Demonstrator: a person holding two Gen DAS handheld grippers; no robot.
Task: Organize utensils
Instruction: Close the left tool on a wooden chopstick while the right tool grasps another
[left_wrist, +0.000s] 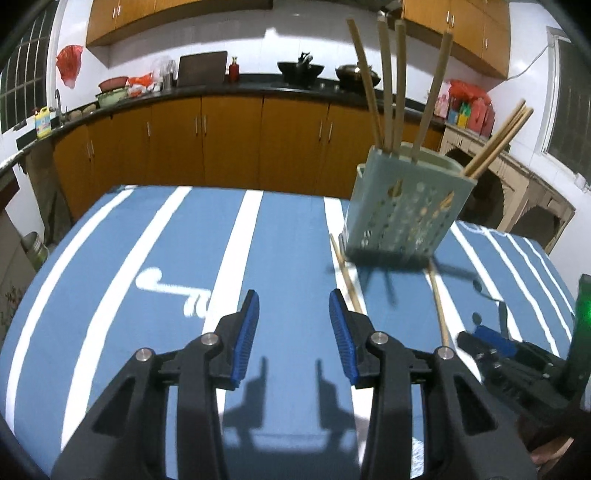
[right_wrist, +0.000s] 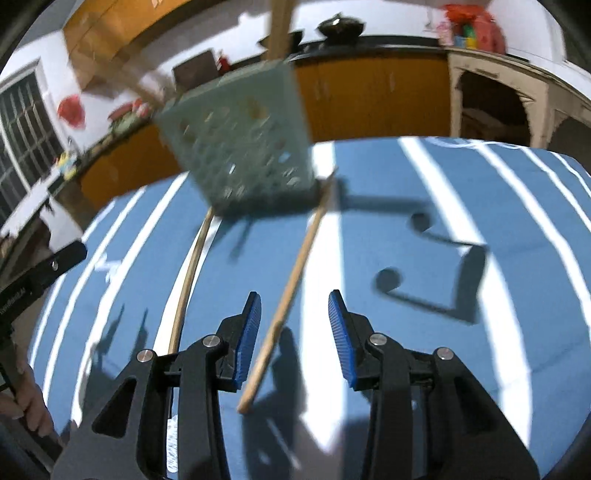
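On the left, the left gripper (left_wrist: 293, 332) hangs over the blue tablecloth with white stripes (left_wrist: 147, 258), its blue-padded fingers (left_wrist: 245, 336) partly apart with nothing between them. To its right two loose pale wooden chopsticks lie flat on the cloth: the left chopstick (left_wrist: 347, 280) and the right chopstick (left_wrist: 439, 310), each running up to the foot of the pale green perforated plastic utensil holder (left_wrist: 402, 214). They are thin, round, light tan sticks, well apart from each other. The holder stands upright on the table and holds more wooden chopsticks (left_wrist: 391, 88) standing on end, some leaning out toward its right corner. Farther right, the right gripper (right_wrist: 293, 332) has its jaws partly apart too; the right chopstick's near end lies on the cloth between the blue pads (right_wrist: 247, 339), close to the left one, and not pinched.
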